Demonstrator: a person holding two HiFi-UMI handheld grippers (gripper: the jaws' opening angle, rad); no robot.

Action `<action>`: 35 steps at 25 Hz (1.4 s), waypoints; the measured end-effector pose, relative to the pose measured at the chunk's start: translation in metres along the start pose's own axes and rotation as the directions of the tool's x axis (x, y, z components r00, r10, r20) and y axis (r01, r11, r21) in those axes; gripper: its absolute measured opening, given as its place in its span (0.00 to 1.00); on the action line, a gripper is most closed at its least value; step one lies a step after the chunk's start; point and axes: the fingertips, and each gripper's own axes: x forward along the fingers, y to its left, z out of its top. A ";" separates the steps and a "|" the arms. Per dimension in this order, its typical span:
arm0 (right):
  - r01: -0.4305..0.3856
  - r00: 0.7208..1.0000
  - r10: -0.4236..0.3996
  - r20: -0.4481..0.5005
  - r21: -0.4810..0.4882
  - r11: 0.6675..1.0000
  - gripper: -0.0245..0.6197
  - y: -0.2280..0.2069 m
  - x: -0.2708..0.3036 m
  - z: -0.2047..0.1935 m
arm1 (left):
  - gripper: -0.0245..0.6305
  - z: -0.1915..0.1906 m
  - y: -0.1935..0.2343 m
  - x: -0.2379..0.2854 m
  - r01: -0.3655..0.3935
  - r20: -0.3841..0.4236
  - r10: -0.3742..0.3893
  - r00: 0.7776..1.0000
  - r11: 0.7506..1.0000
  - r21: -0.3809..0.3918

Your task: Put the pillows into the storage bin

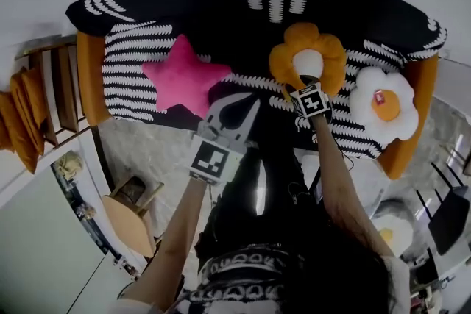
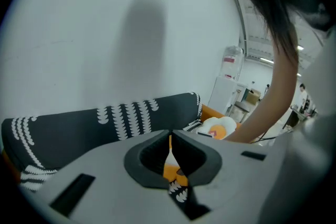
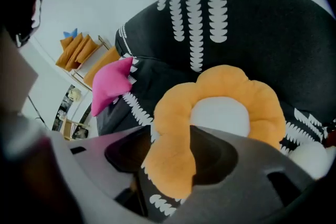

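Three pillows lie on the black sofa (image 1: pixel 243 4) with its white leaf print. A pink star pillow (image 1: pixel 185 77) (image 3: pixel 110 84) is at the left. An orange flower pillow (image 1: pixel 307 55) (image 3: pixel 220 107) with a white centre is in the middle, and a fried-egg pillow (image 1: pixel 384 105) (image 2: pixel 218 127) is at the right. My right gripper (image 1: pixel 303 81) (image 3: pixel 170 136) points down at the flower pillow. It is open, with one orange petal between its jaws. My left gripper (image 1: pixel 250 108) (image 2: pixel 170 136) hovers in front of the sofa seat, right of the star, shut and empty.
Orange side cushions (image 1: pixel 90 77) close off both ends of the sofa. A wooden rack with orange cushions (image 1: pixel 29 114) stands at the left. A small round wooden table (image 1: pixel 129 220) is on the floor nearby. A black chair (image 1: pixel 449 217) is at the lower right.
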 end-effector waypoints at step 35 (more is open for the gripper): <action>-0.200 0.876 -0.122 0.466 0.582 0.788 0.11 0.119 -0.166 0.023 | 0.06 -0.005 -0.026 -0.113 0.154 0.027 -0.160 0.987 0.976 0.154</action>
